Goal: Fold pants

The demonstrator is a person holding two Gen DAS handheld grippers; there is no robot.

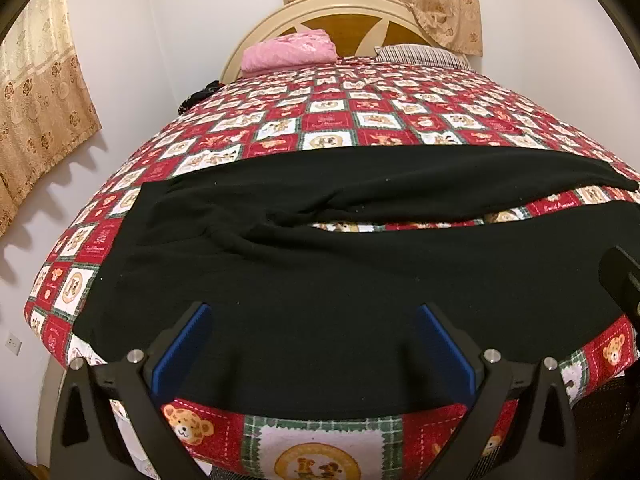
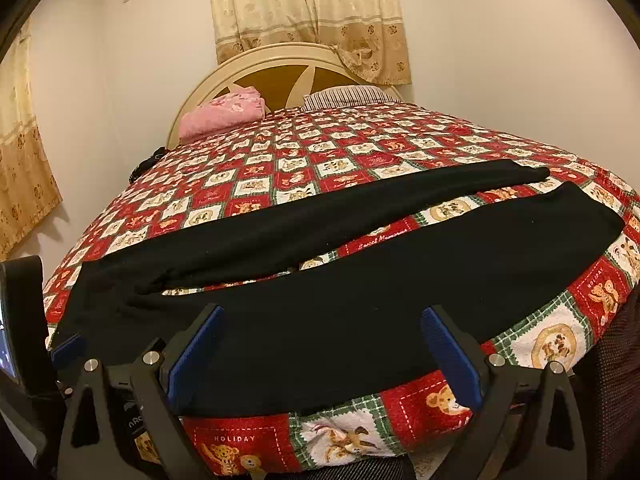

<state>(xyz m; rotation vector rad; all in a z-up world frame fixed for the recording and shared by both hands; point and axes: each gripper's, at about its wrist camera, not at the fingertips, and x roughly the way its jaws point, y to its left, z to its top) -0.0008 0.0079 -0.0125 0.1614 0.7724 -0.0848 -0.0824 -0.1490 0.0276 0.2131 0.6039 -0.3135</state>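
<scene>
Black pants (image 1: 320, 272) lie spread flat across the near part of a bed with a red, white and green teddy-bear quilt (image 1: 328, 124). The waist is at the left, the two legs run to the right with a strip of quilt between them. In the right wrist view the pants (image 2: 320, 320) show the same way. My left gripper (image 1: 314, 316) is open, its blue pads over the near leg close to the waist. My right gripper (image 2: 320, 316) is open over the near leg further right. Neither holds cloth. The left gripper's blue pad (image 2: 68, 346) shows at the left edge.
A pink folded cloth (image 1: 290, 50) and a striped pillow (image 1: 420, 55) lie at the round headboard (image 1: 340, 8). Beige curtains (image 1: 36, 120) hang on the left wall and behind the headboard. A dark object (image 1: 200, 94) sits at the bed's far left edge.
</scene>
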